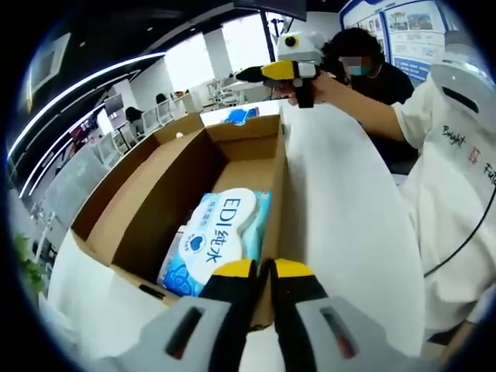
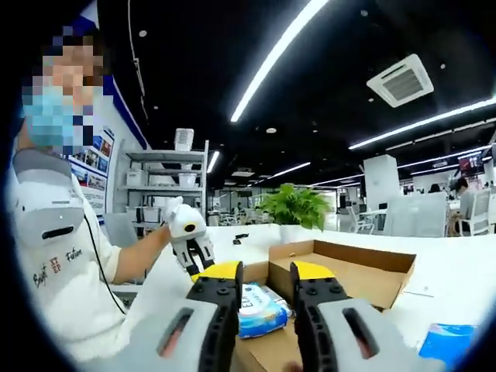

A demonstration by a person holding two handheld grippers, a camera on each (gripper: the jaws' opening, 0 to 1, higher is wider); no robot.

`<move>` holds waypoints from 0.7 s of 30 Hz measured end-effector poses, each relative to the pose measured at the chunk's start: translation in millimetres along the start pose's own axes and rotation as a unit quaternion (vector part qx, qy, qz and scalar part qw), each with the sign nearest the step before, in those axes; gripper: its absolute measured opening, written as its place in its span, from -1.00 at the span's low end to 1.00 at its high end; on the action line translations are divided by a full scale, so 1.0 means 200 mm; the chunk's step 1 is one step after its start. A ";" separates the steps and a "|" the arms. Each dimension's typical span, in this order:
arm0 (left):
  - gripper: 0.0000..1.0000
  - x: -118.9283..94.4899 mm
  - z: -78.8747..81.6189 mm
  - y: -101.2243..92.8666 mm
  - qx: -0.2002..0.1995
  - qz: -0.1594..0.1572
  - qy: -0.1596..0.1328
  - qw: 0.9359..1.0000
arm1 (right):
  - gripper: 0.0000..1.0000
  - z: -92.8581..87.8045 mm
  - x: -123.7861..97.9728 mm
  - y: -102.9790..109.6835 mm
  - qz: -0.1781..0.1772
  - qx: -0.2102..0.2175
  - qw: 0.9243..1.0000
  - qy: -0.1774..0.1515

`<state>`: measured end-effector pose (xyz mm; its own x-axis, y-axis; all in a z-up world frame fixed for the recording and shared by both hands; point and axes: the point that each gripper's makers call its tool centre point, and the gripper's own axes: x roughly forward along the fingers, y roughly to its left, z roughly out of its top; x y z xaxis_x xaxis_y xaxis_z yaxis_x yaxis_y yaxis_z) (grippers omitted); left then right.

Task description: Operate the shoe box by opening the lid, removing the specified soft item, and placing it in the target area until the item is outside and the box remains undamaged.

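Observation:
The shoe box [image 1: 155, 201] stands open, brown inside, with its white lid [image 1: 349, 225] folded out to the right. A blue and white wet-wipe pack [image 1: 213, 240] lies at the near end of the box floor. My left gripper [image 1: 263, 269] is shut on the box's near wall by the lid hinge. The right gripper [image 1: 283, 72] hovers at the far right corner of the box. In the right gripper view the box [image 2: 353, 271] lies ahead and the wipe pack [image 2: 260, 310] sits under my right gripper [image 2: 267, 271], whose jaws stand apart over the box's end wall. The left gripper [image 2: 194, 248] holds the opposite end.
A white table [image 2: 449, 271] carries the box. A second blue pack [image 2: 449, 341] lies on it beside the box, also seen as a blue pack [image 1: 242, 116]. The person [image 1: 457, 170] stands close on the lid side. A potted plant [image 2: 294, 208] stands beyond the box.

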<state>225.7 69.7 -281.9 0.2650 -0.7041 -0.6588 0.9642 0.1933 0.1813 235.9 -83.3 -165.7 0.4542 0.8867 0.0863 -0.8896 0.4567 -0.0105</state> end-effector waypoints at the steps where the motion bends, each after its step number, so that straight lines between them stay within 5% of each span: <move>1: -0.84 0.00 0.00 0.00 0.000 0.001 -0.001 1.000 | -0.65 -0.01 0.01 0.01 0.001 -0.002 1.000 0.004; 3: -0.84 0.00 0.00 0.00 0.001 0.002 -0.001 1.000 | -0.70 -0.01 0.01 0.00 -0.017 -0.018 1.000 0.007; 9: -0.84 0.00 0.00 0.00 0.002 0.004 -0.005 1.000 | -0.47 0.01 0.05 0.06 0.002 -0.005 1.000 -0.015; 12: -0.84 0.00 0.00 0.01 0.000 0.005 -0.007 1.000 | -0.12 -0.02 0.06 0.06 0.008 0.031 0.999 -0.003; 16: -0.83 -0.01 0.01 0.01 -0.016 0.008 -0.020 1.000 | -0.12 -0.02 0.09 0.05 0.022 0.071 0.997 -0.033; 21: -0.83 -0.01 0.01 0.01 -0.021 0.010 -0.023 0.999 | -0.18 -0.09 0.16 0.05 0.020 0.018 0.999 0.024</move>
<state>227.4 70.1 -279.1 0.2843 -0.7307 -0.6207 0.9583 0.2354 0.1618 241.8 -48.6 -180.2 0.4200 0.9067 0.0385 -0.9075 0.4193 0.0240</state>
